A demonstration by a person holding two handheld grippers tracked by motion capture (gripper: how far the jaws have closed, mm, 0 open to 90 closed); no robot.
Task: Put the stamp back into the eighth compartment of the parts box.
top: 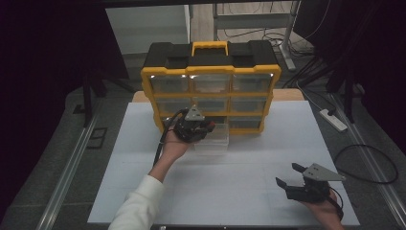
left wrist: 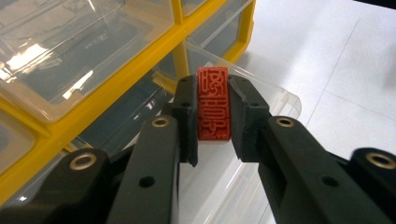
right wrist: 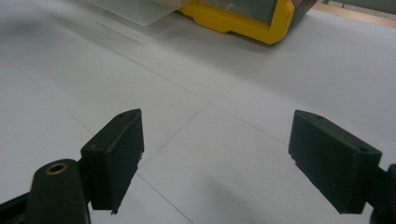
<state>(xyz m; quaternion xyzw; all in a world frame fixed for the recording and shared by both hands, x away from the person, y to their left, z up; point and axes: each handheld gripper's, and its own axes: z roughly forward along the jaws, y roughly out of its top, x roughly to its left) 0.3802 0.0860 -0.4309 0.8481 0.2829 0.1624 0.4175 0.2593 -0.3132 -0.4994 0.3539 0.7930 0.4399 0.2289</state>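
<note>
A yellow-framed, black-topped plastic organiser case (top: 210,86) stands upright at the far side of the white table (top: 239,182), its front a grid of nine clear plastic drawers, three rows of three. One of them, the clear drawer (top: 213,141) of the bottom row's middle, is pulled out toward the person; in the left gripper view its transparent rim (left wrist: 280,98) lies just beyond and below the jaws. What the eight closed drawers hold cannot be told through their glare, and the part of the open drawer's floor that shows looks bare.

The left gripper (top: 193,128) hangs over that open drawer, its jaws closed tight on one red rectangular stamp block with raised carved characters (left wrist: 213,105), held upright between the two pads, above the drawer and not touching it.

The right gripper (top: 299,178) rests low over the table's near right corner, well apart from the case, jaws spread wide with nothing between them (right wrist: 215,158).
</note>
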